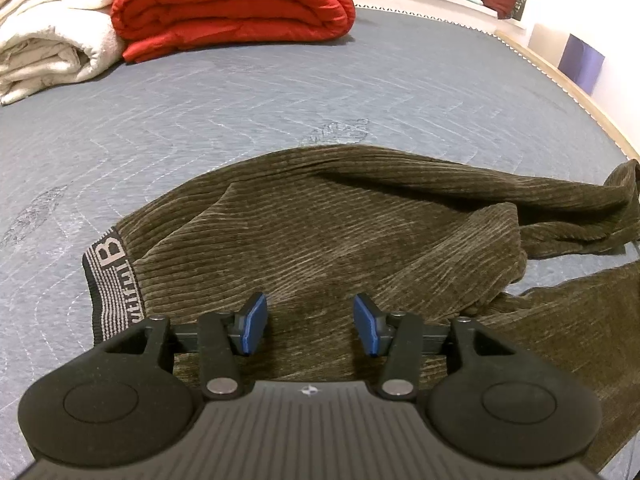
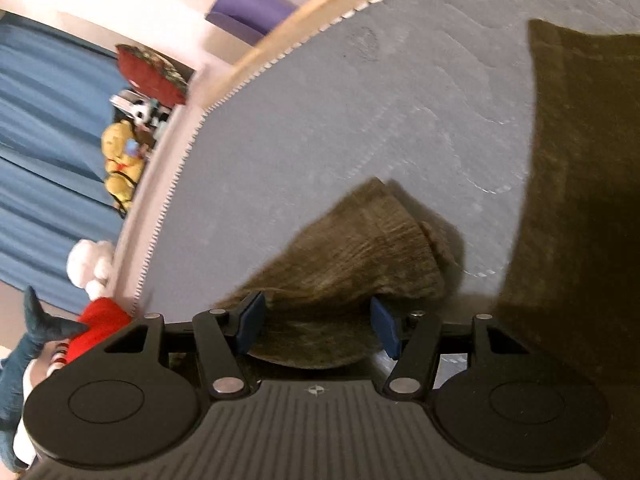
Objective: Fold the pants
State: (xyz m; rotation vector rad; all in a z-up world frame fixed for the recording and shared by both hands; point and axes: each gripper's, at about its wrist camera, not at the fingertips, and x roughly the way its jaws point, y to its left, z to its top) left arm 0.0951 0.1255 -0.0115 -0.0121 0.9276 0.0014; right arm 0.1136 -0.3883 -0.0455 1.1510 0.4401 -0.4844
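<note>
2 sets of tongs stand spread: left tongs (image 1: 309, 322) above the brown corduroy pants (image 1: 360, 232) sprawled on the bed (image 1: 240, 100), right tongs (image 2: 318, 326) straddling a leg end, unpinched. Soft, limp, grippy cloth; best taken at waistband (image 1: 110, 276) and hems.

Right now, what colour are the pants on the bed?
Olive-brown ribbed corduroy pants, with a black-and-grey lettered waistband. The left wrist view shows them best.

left gripper (image 1: 309, 323) angled downward, jaws parted, blue pads (image 1: 254, 323) clear of each other; right gripper (image 2: 316, 326) rolled sideways, jaws parted
</note>
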